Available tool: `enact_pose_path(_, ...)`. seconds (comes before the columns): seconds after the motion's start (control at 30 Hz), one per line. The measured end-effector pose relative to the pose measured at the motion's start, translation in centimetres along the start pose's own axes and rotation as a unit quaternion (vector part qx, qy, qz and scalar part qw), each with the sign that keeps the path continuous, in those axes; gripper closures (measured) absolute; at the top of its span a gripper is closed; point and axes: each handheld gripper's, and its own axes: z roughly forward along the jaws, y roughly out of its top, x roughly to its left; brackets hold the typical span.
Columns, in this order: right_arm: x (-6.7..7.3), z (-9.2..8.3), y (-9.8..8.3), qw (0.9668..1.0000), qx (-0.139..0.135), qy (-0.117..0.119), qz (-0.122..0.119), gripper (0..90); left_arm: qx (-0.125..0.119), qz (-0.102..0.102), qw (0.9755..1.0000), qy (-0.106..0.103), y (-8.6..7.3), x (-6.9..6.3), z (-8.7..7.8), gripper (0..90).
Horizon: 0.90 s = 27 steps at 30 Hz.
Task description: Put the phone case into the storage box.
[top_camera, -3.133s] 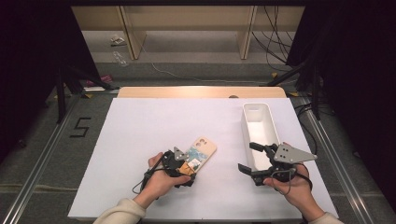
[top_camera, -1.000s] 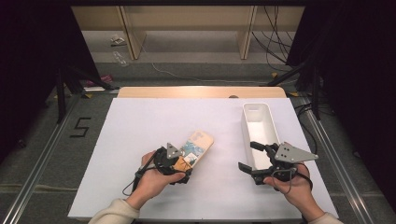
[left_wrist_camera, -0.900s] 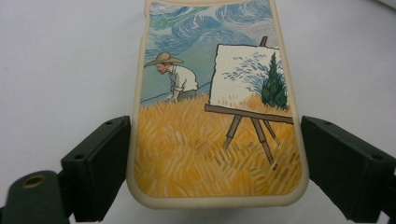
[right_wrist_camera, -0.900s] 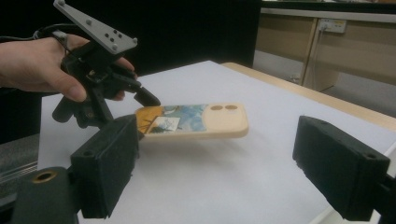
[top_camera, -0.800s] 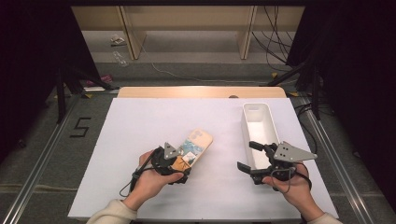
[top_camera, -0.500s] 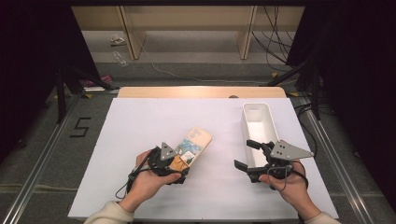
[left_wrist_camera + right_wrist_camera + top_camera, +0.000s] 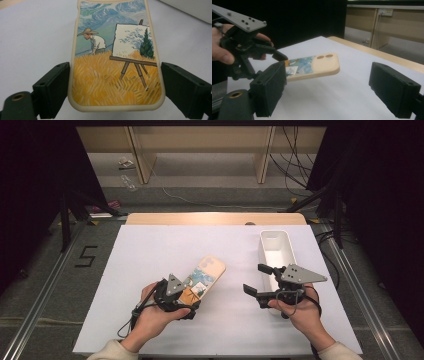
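On the white tabletop [image 7: 150, 250], the left gripper [image 7: 186, 296] pinches the near end of a cream-rimmed phone case printed with a painter in a wheat field [image 7: 202, 277], holding it lifted and tilted above the table's middle. To its right, the right gripper [image 7: 256, 282] hovers with jaws spread and nothing between them, beside a long white plastic bin [image 7: 275, 244].

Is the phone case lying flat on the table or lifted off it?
Lifted. The phone case hangs tilted above the white table, its far end clear of the surface, gripped at its sides by the left gripper.
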Motion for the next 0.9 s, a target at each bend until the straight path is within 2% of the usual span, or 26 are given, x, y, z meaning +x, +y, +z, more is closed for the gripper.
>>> enact_pose_path(0.17, 0.1, 1.1, 0.7, 0.9999, 0.003, -0.005, 0.009, 15.5, -0.005, 0.005, 1.0, -0.002, 0.1, -0.2, -0.3, 11.3)
enact_pose_path(0.63, 0.1, 5.6, 1.6, 0.9993, 0.027, -0.007, 0.026, 15.6, -0.016, 0.008, 0.9998, -0.004, 0.1, -0.6, -0.7, 11.3)
enact_pose_path(0.9, -0.6, 7.9, 1.7, 0.998, 0.04, -0.014, 0.047, 15.6, -0.019, 0.014, 0.9997, -0.011, 0.2, -1.3, -0.7, 11.3)
